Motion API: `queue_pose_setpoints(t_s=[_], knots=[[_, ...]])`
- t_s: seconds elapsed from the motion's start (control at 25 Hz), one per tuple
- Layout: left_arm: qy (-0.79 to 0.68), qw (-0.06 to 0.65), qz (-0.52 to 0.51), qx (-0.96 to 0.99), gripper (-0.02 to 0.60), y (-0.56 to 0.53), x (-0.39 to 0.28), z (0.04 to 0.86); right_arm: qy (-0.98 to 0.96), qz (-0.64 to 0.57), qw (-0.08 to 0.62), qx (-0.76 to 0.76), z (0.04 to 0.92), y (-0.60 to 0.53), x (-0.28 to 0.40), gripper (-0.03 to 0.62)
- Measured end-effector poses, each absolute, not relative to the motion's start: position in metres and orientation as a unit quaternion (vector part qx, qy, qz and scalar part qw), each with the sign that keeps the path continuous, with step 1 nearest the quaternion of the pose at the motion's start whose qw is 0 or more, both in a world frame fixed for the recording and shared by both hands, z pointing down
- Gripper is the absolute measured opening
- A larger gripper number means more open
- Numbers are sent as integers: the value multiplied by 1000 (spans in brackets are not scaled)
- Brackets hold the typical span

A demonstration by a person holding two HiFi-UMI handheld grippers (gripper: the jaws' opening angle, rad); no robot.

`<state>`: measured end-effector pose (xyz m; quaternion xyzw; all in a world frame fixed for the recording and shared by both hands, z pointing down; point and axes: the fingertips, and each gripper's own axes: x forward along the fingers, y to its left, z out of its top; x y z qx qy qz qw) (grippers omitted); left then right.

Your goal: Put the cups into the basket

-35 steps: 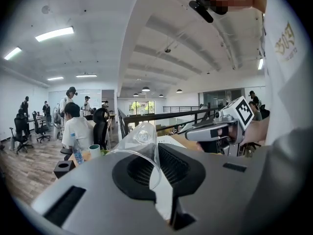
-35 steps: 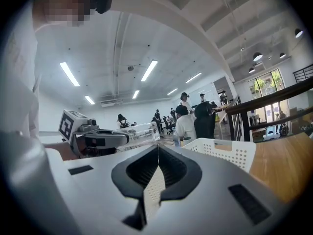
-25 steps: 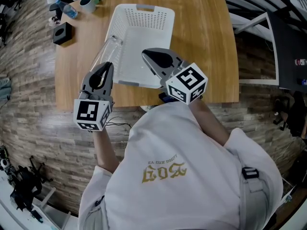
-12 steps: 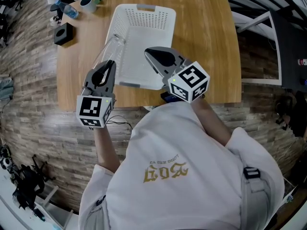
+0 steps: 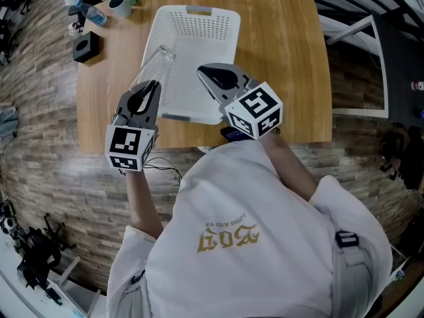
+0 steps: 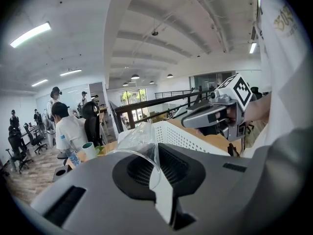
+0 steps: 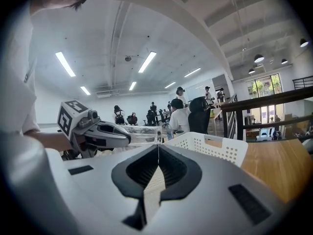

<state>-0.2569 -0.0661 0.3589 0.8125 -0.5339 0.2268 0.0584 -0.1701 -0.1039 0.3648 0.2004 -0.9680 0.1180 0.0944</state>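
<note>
Over the basket rim, the left hand-held gripper clamps a cup pointing base-forward.

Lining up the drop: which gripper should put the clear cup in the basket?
Left. The left gripper is shut on the clear cup at the white basket's left rim; the right gripper is shut, empty.

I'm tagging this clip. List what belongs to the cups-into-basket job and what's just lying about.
Job: clear plastic cup, gripped by the left gripper at the rim of the white basket; right gripper, shut, empty.
Lying about, near the far left corner of the table: black box; water bottle; white mug, probably someone's drink.
</note>
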Motion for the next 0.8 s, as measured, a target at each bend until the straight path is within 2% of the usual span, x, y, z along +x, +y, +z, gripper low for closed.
queue_pose_setpoints(t_s=[0.8], knots=[[-486,58,288,823,25,-85,-237,383,-968,94,148,182,379,-110,-186,11]])
